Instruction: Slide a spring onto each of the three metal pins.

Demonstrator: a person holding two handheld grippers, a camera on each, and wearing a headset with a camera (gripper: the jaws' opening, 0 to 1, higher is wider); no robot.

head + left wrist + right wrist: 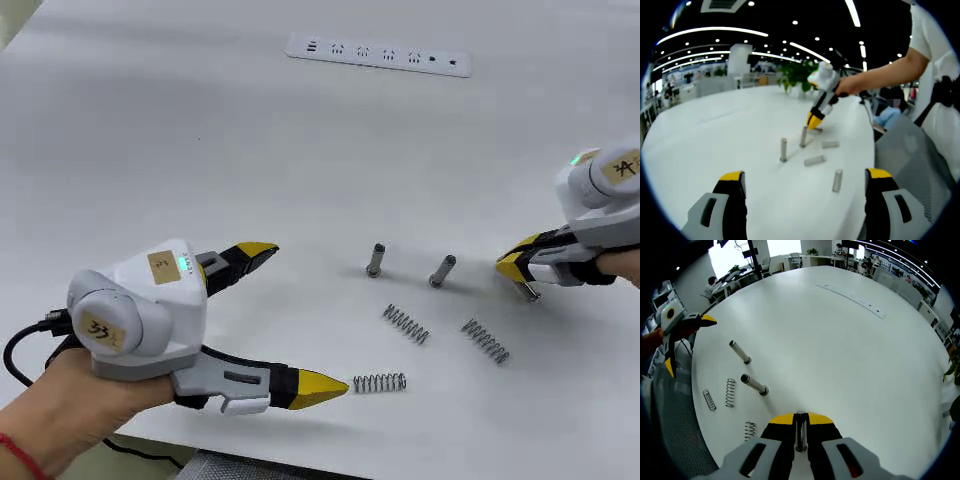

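**A:** What is getting cut off or hard to read?

**B:** At the left, a black cable (14, 352) is running out past the frame edge. At the far right, the right hand-held gripper (512, 266) is being cropped by the frame edge. Its yellow tips are hiding most of the third pin (527, 291), so only a short metal end is poking out below them.

**A:** And how are the jaws standing?

**B:** The left hand-held gripper (300, 318) is gaping wide with nothing between its jaws. The right one is clamping tight on that pin, a smooth steel rod.

**A:** Where are the parts sitting?

**B:** The nearest spring (380, 382), a thin wire coil, is lying just beyond the left gripper's lower tip, not touching it. Farther right, the middle spring (405, 324) and the right spring (485, 340) are lying loose and slanted. Behind them, the left pin (376, 260) and the second pin (442, 270) are standing on their wider bases, side by side. The surface (200, 150) is looking matte and white, with a long flat power strip (378, 54) lying at its far side.
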